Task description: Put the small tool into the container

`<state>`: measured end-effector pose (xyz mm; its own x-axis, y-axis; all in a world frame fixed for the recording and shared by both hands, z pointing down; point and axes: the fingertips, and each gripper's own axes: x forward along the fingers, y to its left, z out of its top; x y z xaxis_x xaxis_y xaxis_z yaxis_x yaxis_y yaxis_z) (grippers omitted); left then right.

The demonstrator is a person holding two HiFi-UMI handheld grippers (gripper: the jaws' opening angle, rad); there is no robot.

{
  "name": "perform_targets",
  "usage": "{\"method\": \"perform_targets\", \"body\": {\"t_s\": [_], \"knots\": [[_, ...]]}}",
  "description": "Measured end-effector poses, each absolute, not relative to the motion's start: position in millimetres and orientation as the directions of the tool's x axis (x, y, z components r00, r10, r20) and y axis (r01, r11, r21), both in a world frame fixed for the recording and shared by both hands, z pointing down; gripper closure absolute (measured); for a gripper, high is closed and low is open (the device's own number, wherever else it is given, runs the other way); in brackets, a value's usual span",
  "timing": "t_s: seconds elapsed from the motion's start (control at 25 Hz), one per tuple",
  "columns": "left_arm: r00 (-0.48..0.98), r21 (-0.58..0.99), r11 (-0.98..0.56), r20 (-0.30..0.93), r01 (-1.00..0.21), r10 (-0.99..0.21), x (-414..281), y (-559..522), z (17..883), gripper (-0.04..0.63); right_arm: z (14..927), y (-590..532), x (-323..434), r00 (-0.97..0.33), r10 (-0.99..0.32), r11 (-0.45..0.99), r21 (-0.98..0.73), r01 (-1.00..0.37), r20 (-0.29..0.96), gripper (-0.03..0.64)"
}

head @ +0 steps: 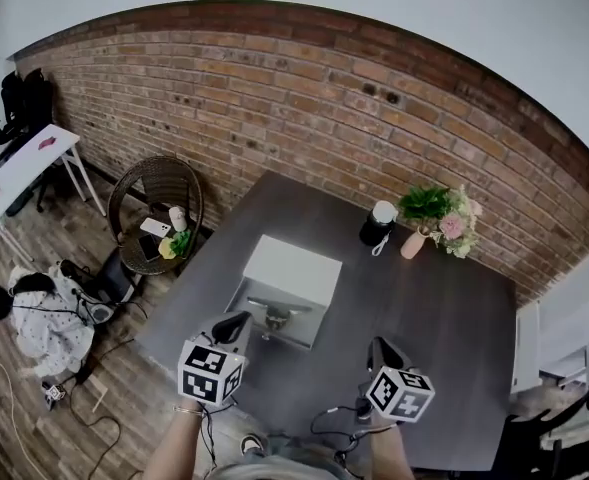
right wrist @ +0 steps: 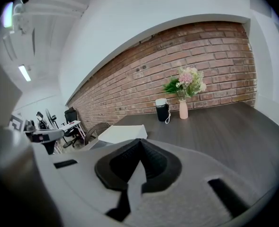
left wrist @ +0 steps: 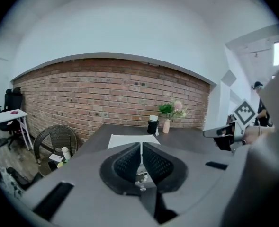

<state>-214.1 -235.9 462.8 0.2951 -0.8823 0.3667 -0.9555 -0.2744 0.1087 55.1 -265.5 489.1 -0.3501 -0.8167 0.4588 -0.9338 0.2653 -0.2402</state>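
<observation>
Both jaws closed, empty; small tool in container beyond left gripper.

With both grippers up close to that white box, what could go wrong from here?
The shut left gripper hangs right beside the open white container. A careless swing could bump it and jostle what looks like the small tool lying inside. A harder knock might slide the container across the table.

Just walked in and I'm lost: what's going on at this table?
A person holds a gripper in each hand over a dark table. The left gripper and right gripper are both shut and empty. The white container stands open just ahead of the left one, and a small tool seems to lie inside already.
</observation>
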Motion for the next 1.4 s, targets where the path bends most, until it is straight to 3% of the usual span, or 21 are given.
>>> {"method": "perform_targets", "body": {"t_s": [0.32,1.4], "knots": [[0.136,0.13,-0.1,0.309,-0.986,-0.941,-232,-231,443,0.589,447,-263,44,-0.379,-0.851,0.321,-0.212,-0.923,0.362,0.615],[0.121,0.132,-0.082,0.322,-0.988,-0.939,-229,-235,443,0.591,443,-260,33,-0.424,-0.831,0.377,-0.195,-0.905,0.36,0.617]]}}
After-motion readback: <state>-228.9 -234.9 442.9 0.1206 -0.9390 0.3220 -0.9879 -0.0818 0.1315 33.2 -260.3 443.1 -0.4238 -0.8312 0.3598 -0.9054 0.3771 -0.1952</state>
